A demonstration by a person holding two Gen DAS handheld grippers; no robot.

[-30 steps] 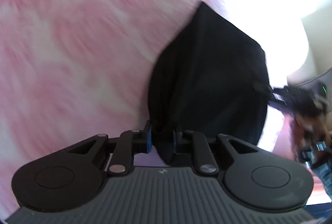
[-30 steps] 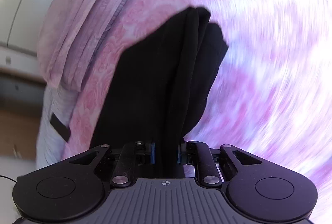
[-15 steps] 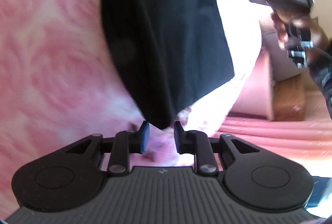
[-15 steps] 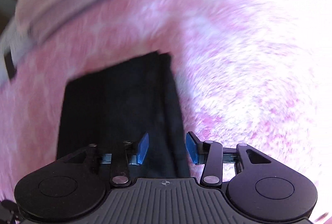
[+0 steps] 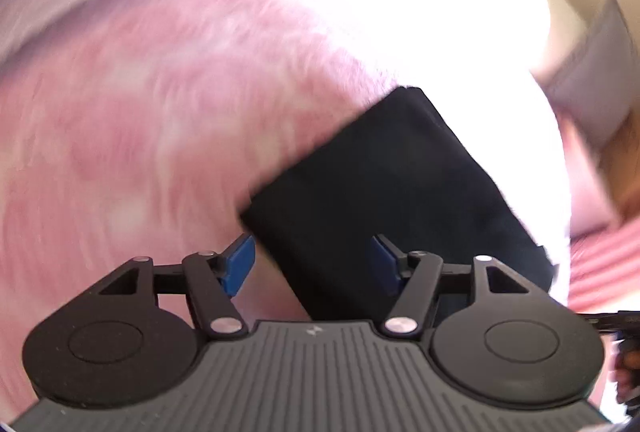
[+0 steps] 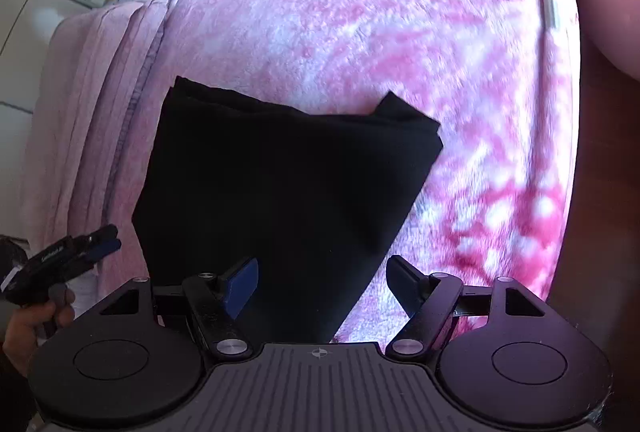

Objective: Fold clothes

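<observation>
Pink, mottled fleece covers the bed (image 6: 360, 12) across both wrist views, with a paler pink ribbed cover (image 6: 92, 104) draped along its far-left edge and a cream wall and some bright clutter beyond. On the fleece a black garment (image 6: 280, 184) is laid as a folded, roughly four-sided stack, its layered edges visible at the upper corners; in the left wrist view the same garment (image 5: 392, 192) is seen blurred, lying flat beside a washed-out patch of sunlight. The right tool (image 6: 322, 286) is held just above the near corner of the cloth with its jaws opening wide, and nothing is pinched between the blue pads. The left tool (image 5: 314, 264) is likewise opening, its pads clear of the fabric that lies below them; it is also seen from the right wrist view at the lower left (image 6: 102, 242), gripped in a hand (image 6: 28, 328) off the garment's edge. The fold appears to have been set down and is judged to be at the release stage. For this to be done well, both tools should be lifted straight away from the cloth so that no layer is dragged, and the slightly offset top corners could be squared before any further fold is attempted
</observation>
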